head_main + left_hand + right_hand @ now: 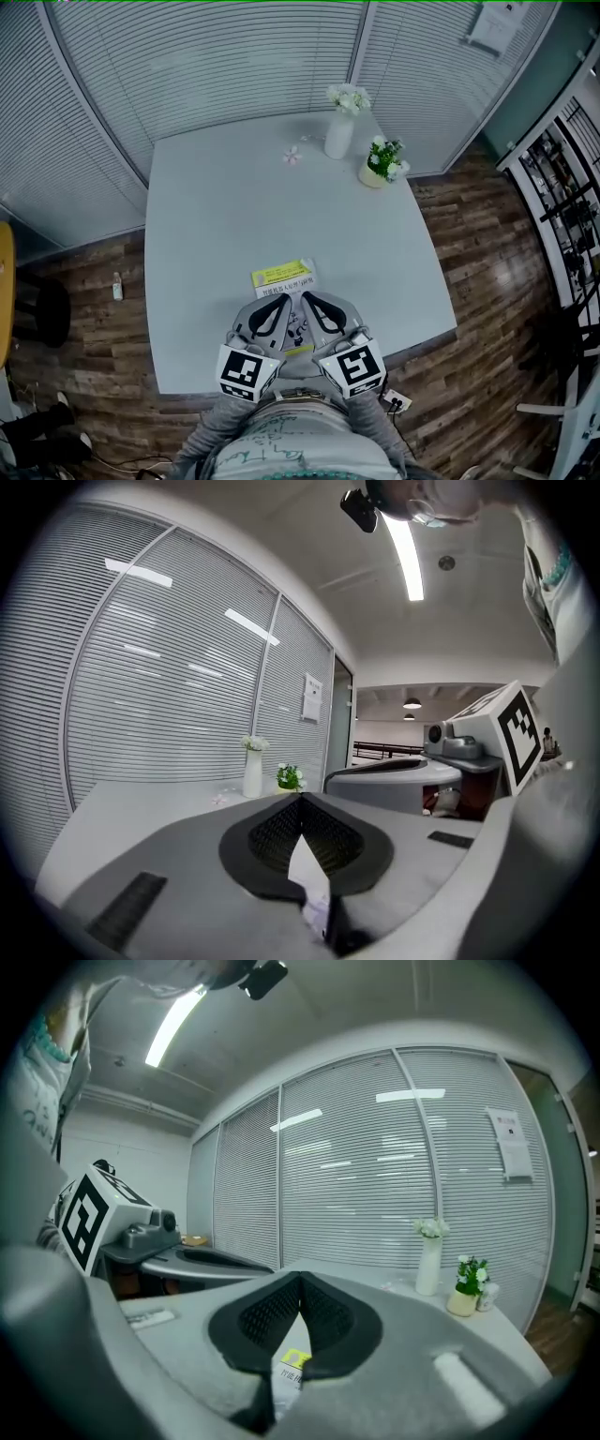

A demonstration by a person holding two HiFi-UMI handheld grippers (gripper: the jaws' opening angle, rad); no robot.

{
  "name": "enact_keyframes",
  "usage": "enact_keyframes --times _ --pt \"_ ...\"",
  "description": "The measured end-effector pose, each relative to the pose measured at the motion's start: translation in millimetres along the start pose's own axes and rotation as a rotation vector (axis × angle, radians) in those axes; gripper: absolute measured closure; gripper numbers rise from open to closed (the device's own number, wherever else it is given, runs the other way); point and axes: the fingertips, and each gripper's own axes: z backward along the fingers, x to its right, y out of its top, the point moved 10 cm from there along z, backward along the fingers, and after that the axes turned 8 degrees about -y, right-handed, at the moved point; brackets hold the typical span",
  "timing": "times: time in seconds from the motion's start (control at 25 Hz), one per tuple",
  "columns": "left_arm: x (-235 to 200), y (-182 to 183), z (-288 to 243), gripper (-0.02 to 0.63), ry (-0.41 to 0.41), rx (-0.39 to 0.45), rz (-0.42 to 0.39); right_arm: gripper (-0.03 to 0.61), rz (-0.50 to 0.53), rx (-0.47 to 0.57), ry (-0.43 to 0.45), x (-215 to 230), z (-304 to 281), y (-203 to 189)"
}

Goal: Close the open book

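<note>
The left gripper (pixel 277 302) had its fingers pinched together on a white page of the book (pixel 282 276), and the right gripper (pixel 309 302) had its fingers closed on the yellow-labelled sheet. The book was by the near edge of the table (pixel 234 206), partly under both grippers.
</note>
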Motion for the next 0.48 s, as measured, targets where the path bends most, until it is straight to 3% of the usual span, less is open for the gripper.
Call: enact_keyframes --times 0.48 --pt "2.5 -1.4 0.3 0.615 -0.007 0.005 0.000 0.577 0.005 -0.021 0.004 -0.4 0.9 -2.3"
